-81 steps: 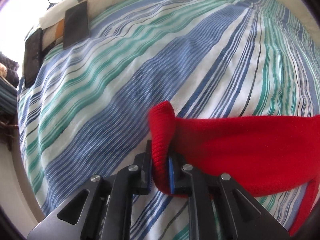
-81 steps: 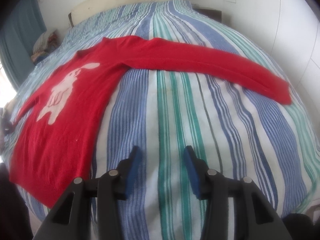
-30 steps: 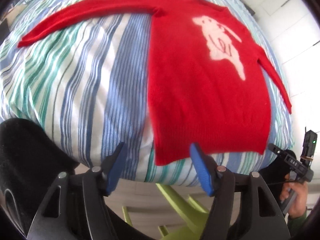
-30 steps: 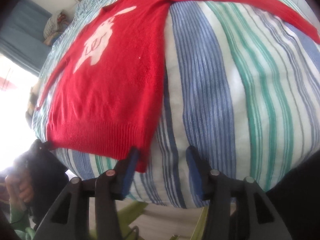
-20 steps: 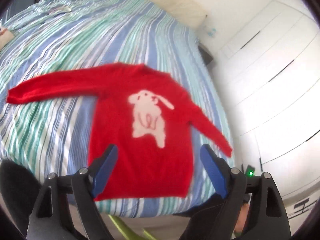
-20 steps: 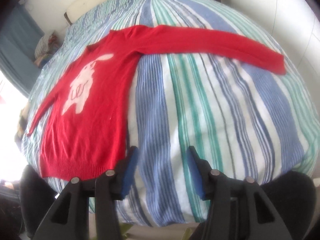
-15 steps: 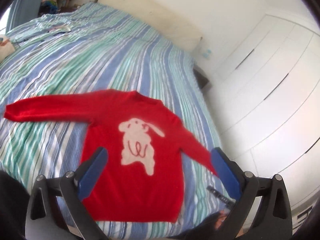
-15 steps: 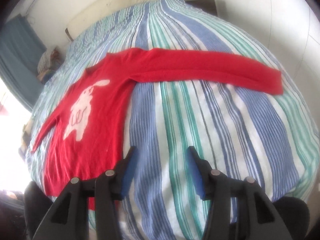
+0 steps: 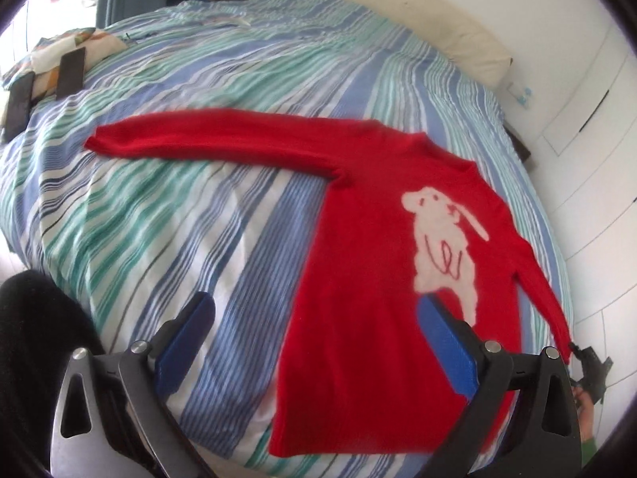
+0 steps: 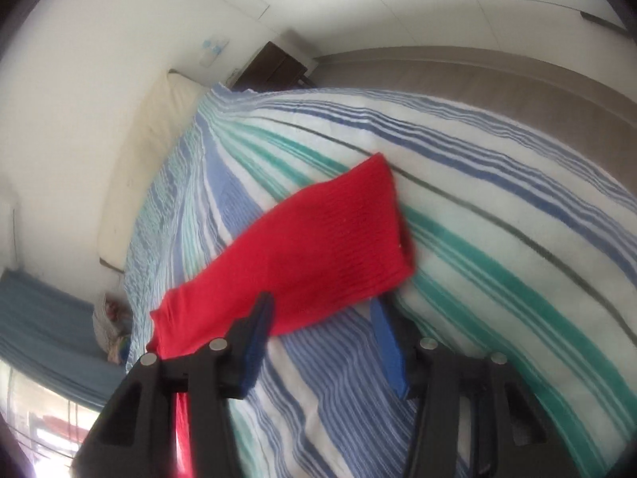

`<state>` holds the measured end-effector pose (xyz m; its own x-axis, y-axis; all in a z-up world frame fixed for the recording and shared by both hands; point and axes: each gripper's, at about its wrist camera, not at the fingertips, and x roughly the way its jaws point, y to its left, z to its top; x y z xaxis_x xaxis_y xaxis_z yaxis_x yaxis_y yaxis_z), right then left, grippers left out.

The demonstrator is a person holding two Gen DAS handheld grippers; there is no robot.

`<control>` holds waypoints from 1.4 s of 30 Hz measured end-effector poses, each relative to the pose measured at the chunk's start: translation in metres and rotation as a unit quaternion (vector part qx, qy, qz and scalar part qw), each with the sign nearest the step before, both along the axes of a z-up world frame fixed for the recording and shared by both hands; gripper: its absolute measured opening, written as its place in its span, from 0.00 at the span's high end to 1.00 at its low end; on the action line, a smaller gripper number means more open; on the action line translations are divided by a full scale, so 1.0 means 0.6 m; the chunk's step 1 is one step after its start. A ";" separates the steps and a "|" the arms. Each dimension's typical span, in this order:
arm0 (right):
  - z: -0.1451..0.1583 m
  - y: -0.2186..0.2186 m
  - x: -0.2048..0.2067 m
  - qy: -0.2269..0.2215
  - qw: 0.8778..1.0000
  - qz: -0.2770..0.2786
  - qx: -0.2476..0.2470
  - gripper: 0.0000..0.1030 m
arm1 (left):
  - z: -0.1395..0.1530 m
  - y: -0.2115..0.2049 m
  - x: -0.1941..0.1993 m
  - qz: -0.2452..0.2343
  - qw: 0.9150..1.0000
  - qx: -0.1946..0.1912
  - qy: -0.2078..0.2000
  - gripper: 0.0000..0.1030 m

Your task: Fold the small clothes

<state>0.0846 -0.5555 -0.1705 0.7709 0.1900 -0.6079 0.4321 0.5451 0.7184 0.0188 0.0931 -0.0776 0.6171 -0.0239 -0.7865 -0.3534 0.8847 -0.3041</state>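
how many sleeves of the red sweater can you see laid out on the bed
2. One sleeve stretches out across the striped bed cover; the other sleeve runs down the sweater's far side toward the bed's edge.

Bare striped bed [image 9: 167,215] lies open between the red sweater's [image 9: 370,279] outstretched sleeve and the near edge, while two dark flat devices [image 9: 69,73] and a patterned cushion [image 9: 97,44] crowd the far left corner.

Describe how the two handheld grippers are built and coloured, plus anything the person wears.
The left gripper has dark grey metal arms with triangular cut-outs, silver round bolts and flat blue finger pads. The right gripper looks the same: black arms, silver bolts, blue pads. A green cuff shows at the lower right edge of the left wrist view.
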 end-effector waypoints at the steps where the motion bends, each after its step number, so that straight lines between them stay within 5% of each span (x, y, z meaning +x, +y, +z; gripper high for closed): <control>1: -0.006 -0.013 0.003 -0.007 1.000 -0.011 0.018 0.53 | -0.009 0.002 0.002 0.000 1.000 0.005 0.003 0.02; 7: -0.019 -0.039 0.017 -0.021 0.996 -0.064 0.062 0.61 | -0.049 0.014 0.002 0.006 0.999 0.035 0.019 0.02; 9: -0.016 -0.043 0.027 0.003 0.996 -0.070 0.053 0.86 | -0.057 0.021 -0.002 0.009 0.999 0.042 0.024 0.02; 11: 0.002 -0.041 0.034 0.018 0.997 -0.074 0.028 0.93 | -0.060 0.033 -0.009 0.018 0.998 0.050 0.023 0.02; 17: 0.181 0.077 0.114 -0.051 0.995 0.030 -0.086 0.93 | -0.069 0.075 -0.022 0.059 0.998 0.034 0.019 0.02; 20: 0.280 0.218 0.170 -0.103 0.975 0.139 -0.142 0.93 | -0.073 0.088 -0.023 0.072 0.997 0.016 0.015 0.02; 25: 0.364 0.498 0.247 -0.160 0.919 0.312 -0.180 0.93 | -0.073 0.098 -0.026 0.080 0.997 0.021 0.012 0.02; 28: 0.340 0.638 0.278 -0.160 0.891 0.394 -0.158 0.88 | -0.077 0.104 -0.026 0.084 0.996 0.019 0.018 0.02; 30: 0.297 0.703 0.286 -0.137 0.878 0.442 -0.121 0.35 | -0.077 0.108 -0.028 0.089 0.996 0.017 0.018 0.02; 31: 0.279 0.723 0.287 -0.133 0.876 0.452 -0.105 0.30 | -0.077 0.110 -0.029 0.091 0.996 0.015 0.017 0.02; 37: 0.188 0.676 0.256 -0.089 0.888 0.442 -0.089 0.31 | -0.084 0.113 -0.023 0.091 0.996 -0.003 0.021 0.02; 42: 0.141 0.537 0.262 -0.022 0.922 0.361 -0.136 0.31 | -0.085 0.099 -0.017 0.080 0.997 0.007 0.023 0.02</control>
